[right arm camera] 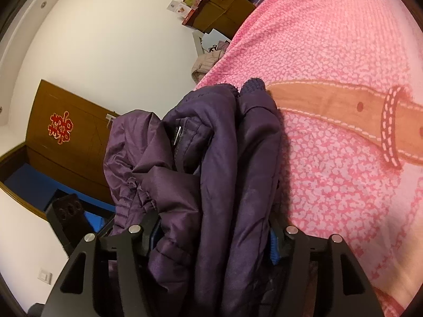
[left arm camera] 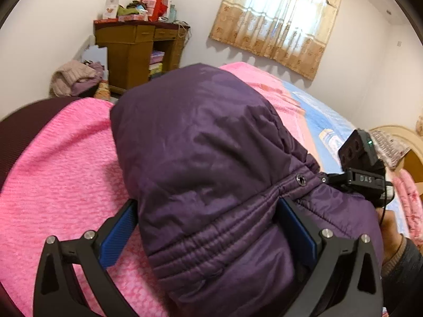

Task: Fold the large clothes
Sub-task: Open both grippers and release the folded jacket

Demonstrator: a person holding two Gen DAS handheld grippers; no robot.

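1. The left gripper's (left arm camera: 208,227) blue-padded fingers (left arm camera: 119,235) stand spread wide on either side of a fold of the purple jacket (left arm camera: 201,145); the right-hand pad touches the quilted fabric, while the left-hand pad lies on the pink blanket (left arm camera: 60,163) at the jacket's edge.
2. The right gripper (right arm camera: 211,240) has thick bunched folds of the jacket (right arm camera: 238,158) filling the space between its fingers (right arm camera: 275,248). The pads are mostly buried in fabric, so I cannot tell whether they press or only flank it.
3. The jacket lies bundled on the blanket-covered bed; the right view shows its knit cuffs (right arm camera: 253,85) pointing away from the camera.
4. In the left view the right gripper (left arm camera: 362,169) sits at the jacket's far right, with a hand (left arm camera: 391,227) below it.
5. A cluttered wooden desk (left arm camera: 137,50) and a curtained window (left arm camera: 280,21) stand beyond the bed.
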